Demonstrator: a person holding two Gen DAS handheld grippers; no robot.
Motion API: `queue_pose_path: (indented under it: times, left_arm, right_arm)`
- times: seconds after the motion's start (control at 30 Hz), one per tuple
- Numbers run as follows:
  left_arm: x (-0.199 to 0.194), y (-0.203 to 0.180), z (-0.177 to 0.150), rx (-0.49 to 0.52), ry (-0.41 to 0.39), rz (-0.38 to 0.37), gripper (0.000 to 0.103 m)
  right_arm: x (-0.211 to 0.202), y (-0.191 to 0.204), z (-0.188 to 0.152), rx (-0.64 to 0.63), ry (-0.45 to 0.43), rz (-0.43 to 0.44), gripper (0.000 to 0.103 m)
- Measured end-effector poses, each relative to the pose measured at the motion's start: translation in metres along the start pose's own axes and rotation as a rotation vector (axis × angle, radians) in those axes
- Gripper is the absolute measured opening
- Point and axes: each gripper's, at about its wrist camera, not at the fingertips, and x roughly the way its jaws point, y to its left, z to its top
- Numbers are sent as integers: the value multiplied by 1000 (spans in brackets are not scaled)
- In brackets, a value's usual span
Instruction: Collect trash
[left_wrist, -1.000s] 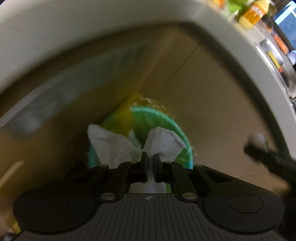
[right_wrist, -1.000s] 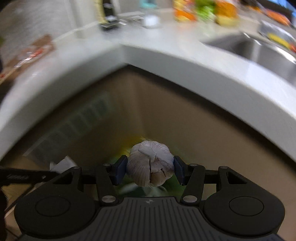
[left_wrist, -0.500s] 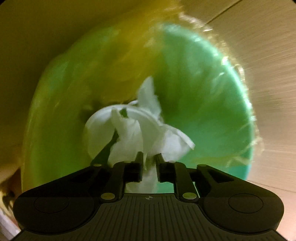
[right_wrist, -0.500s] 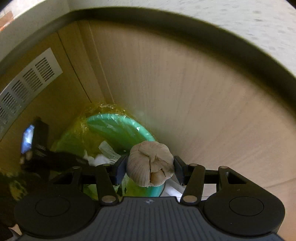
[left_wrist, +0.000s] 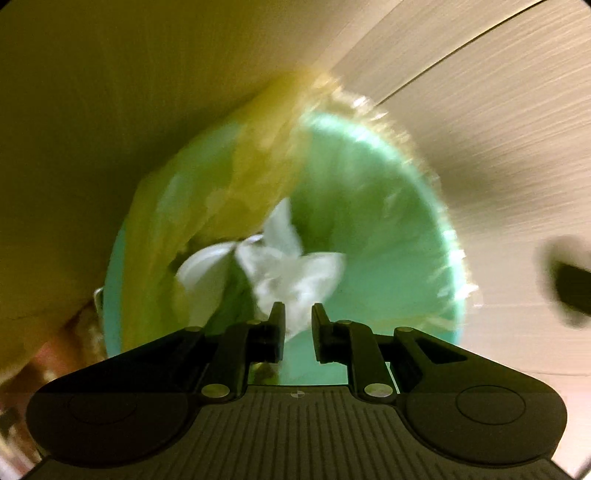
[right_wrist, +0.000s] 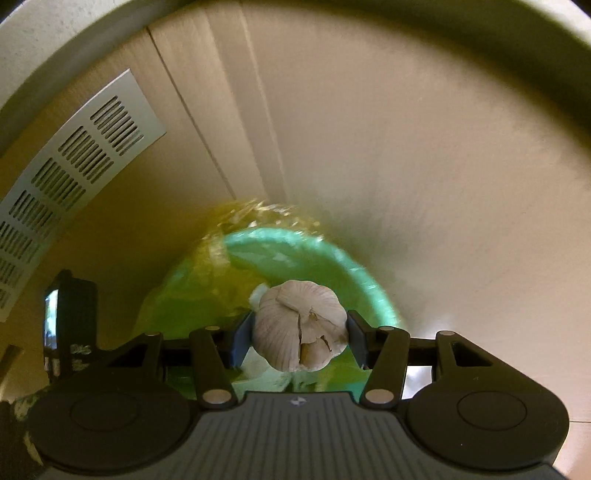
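A green trash bin (left_wrist: 388, 236) lined with a yellow bag stands on the floor under the counter; it also shows in the right wrist view (right_wrist: 295, 247). My left gripper (left_wrist: 298, 314) hangs over its mouth, jaws slightly apart. The crumpled white tissue (left_wrist: 291, 269) lies loose inside the bin, just beyond the fingertips. My right gripper (right_wrist: 299, 328) is shut on a white garlic bulb (right_wrist: 301, 330) and holds it above the bin's near rim.
Beige cabinet panels (right_wrist: 406, 147) rise behind the bin, with a white vent grille (right_wrist: 74, 177) on the left. The counter's edge (right_wrist: 55, 48) curves overhead. The right gripper shows as a dark blur in the left wrist view (left_wrist: 569, 280).
My left gripper's jaws have parted and the tissue has dropped into the bin. My right gripper has moved closer over the bin with the garlic.
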Motion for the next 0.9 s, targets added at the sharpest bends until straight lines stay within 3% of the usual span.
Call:
queue_pose_path:
  times: [0.17,0.43,0.53,0.73,0.9]
  left_arm:
    - [-42,-4,-22,19,-67,-41,18]
    - [-96,-3,-46,26,-143,-49,17]
    - [-116,4,-53,3,-171,-41,17]
    - [-159,-4,-66,0,-247,-24,17]
    - [-208,-29,-82,25,-348,-3,18]
  right_arm:
    - [51,6,8,47,132,46,54]
    - [147,32,-2,14,308,28,54]
    - [165,35,-9,32,379,27,54]
    - [128,34,1,56,317,24,61]
    - [39,34,7,85,185,55,61]
